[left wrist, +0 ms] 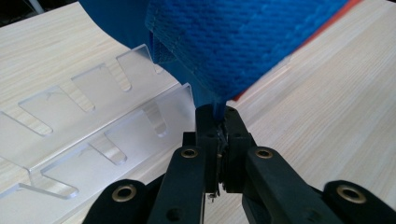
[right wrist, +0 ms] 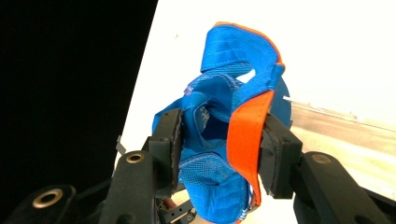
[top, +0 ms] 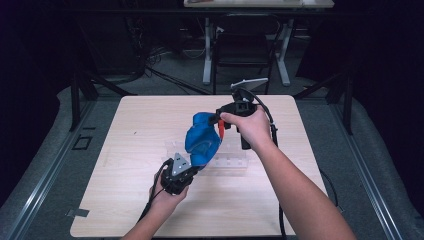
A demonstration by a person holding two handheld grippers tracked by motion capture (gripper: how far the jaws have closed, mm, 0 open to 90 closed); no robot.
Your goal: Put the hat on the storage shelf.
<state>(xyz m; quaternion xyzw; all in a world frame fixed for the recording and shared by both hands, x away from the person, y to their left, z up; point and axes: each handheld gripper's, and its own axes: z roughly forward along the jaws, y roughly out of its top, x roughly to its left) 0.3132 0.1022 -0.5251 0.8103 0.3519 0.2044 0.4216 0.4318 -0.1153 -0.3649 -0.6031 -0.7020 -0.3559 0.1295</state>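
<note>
Hanging between both tools, the blue cap (top: pixel 202 140) has its lower edge pinched tight in the left tool (left wrist: pixel 218 140), while its orange-edged brim sits between the spread jaws of the right tool (right wrist: pixel 219 149); below lies a clear slotted rack (left wrist: pixel 88 135) on the surface (top: pixel 125 200)

Blue textured fabric cap with orange trim on its strap (top: pixel 202 140), crumpled and held up off the desk, upper end near top, lower edge pinched low. Open underside with blue mesh lining faces the right gripper view (right wrist: pixel 224 140). It hangs over a clear acrylic slotted rack (left wrist: pixel 84 126) lying flat on the desk.
</note>
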